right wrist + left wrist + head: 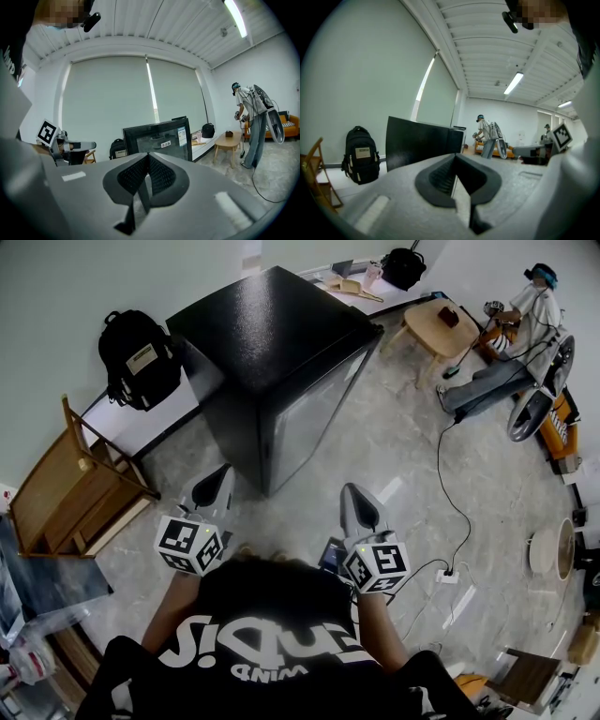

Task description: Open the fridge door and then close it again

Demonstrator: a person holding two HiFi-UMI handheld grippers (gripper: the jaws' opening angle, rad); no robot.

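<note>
Black and glass-fronted, the fridge (262, 343) stands on the floor in the upper centre of the head view, its door (314, 413) flush against the cabinet. The left gripper (223, 472) and right gripper (352, 489) sit side by side in the lower centre of the frame, both pointing toward the fridge and well apart from it. On each gripper the jaws are fully together with nothing between them. A backpack (139, 357) leans against the wall at upper left.
</note>
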